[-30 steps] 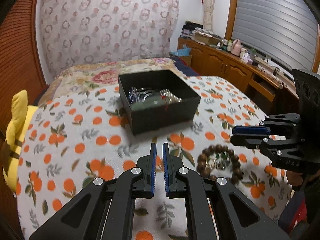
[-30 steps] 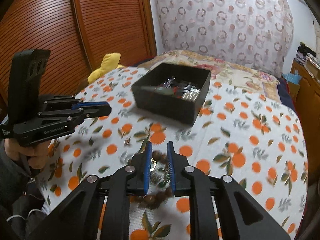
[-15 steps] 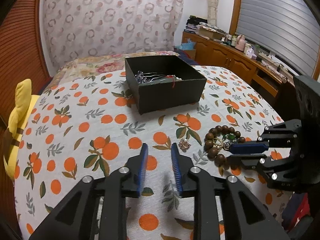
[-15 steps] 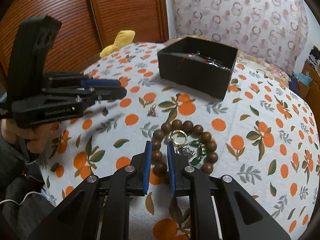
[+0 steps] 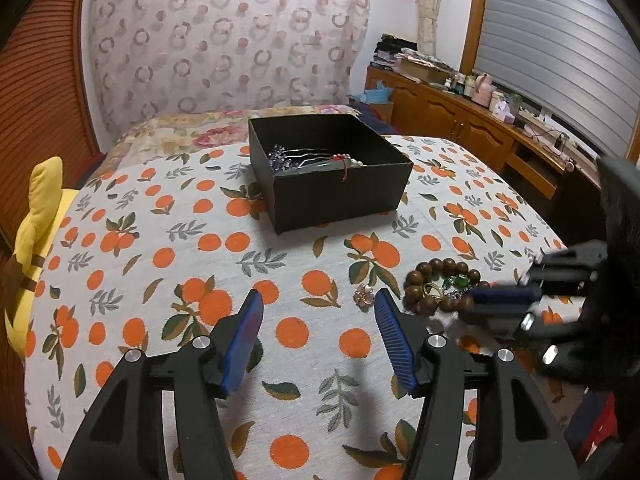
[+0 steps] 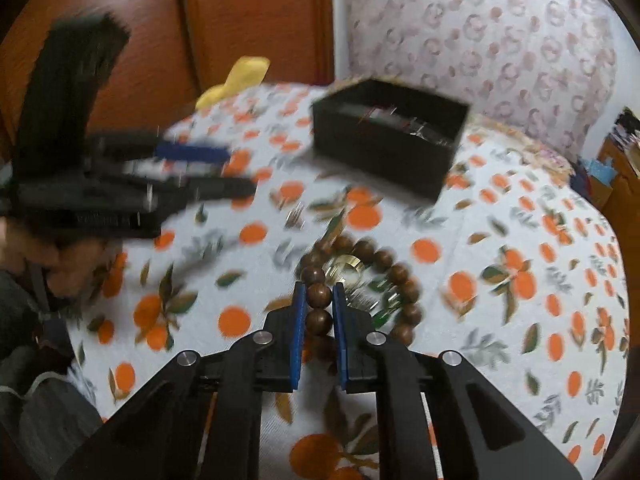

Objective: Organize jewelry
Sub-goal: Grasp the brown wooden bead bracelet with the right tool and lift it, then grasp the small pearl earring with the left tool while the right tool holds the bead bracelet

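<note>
A brown wooden bead bracelet (image 5: 428, 284) (image 6: 394, 276) lies on the orange-print tablecloth, with a gold ring (image 6: 346, 264) and green-stone pieces (image 5: 460, 282) inside its loop. A small flower brooch (image 5: 363, 295) lies just left of it. A black open box (image 5: 328, 176) (image 6: 388, 140) farther back holds hairpins and other jewelry. My left gripper (image 5: 318, 308) is open and empty, low over the cloth beside the brooch. My right gripper (image 6: 319, 294) has its blue pads on either side of the bracelet's near beads, narrowly apart; the view is blurred.
A yellow plush toy (image 5: 34, 236) sits at the table's left edge. A wooden sideboard (image 5: 460, 120) with bottles stands at the right, under a shuttered window. A patterned curtain (image 5: 224, 36) hangs behind a bed. The tablecloth (image 5: 160, 240) covers the table.
My left gripper has opened wide and pulled back from the box toward the brooch. My right gripper has come down onto the bracelet, so its near beads now sit between the pads.
</note>
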The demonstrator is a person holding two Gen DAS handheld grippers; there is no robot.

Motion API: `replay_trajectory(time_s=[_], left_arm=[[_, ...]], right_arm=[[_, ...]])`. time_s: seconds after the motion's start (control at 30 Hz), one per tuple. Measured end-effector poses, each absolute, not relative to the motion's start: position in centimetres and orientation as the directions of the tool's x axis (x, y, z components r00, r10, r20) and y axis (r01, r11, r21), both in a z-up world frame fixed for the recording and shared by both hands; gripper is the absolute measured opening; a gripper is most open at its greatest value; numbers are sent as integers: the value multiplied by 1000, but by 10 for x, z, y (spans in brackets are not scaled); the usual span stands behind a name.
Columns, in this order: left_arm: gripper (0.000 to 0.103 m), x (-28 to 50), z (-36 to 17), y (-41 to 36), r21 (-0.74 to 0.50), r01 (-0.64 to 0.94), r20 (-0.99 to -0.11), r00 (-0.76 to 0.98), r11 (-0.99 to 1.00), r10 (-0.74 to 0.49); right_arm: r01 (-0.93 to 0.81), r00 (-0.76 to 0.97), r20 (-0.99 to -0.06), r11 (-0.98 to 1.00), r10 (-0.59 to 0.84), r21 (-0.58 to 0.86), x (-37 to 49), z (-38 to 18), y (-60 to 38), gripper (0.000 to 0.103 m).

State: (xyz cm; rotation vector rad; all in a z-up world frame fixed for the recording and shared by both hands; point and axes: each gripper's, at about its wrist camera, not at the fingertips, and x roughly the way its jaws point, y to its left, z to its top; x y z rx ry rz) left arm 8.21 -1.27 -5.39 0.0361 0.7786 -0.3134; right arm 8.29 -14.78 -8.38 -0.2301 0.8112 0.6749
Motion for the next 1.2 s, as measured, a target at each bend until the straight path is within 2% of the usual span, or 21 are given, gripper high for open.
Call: replay_trajectory(time_s=[0.37, 0.57, 0.63, 0.8, 0.87, 0.9, 1.0, 1.2], left_arm=[[56, 92, -60, -36, -78, 342, -726, 624, 936, -289], [40, 101, -65, -47, -85, 370, -747, 591, 925, -305], [31, 105, -67, -49, -94, 371, -752, 582, 924, -310], [26, 111, -71, -52, -116, 370, -759, 566, 922, -322], [18, 112, -74, -52, -117, 368, -763, 561, 923, -321], [12, 113, -75, -52, -120, 367, -764, 559, 923, -321], [7, 111, -74, -51, -121, 367, -758, 566, 923, -324], [7, 106, -57, -48, -108, 369, -727, 604, 923, -326]], right_arm=[[-563, 624, -618, 823, 478, 67, 102, -30, -182, 15], [-544, 644, -607, 837, 465, 64, 104, -24, -190, 15], [-543, 646, -607, 838, 464, 62, 104, -23, -190, 15], [-542, 651, -599, 838, 466, 62, 103, -21, -193, 15], [-544, 652, -599, 837, 466, 59, 103, -20, -192, 15], [-544, 653, -598, 837, 465, 57, 103, -20, -192, 15], [-545, 655, -595, 837, 466, 56, 102, -18, -192, 15], [-546, 656, -592, 836, 469, 57, 105, -14, -190, 15]])
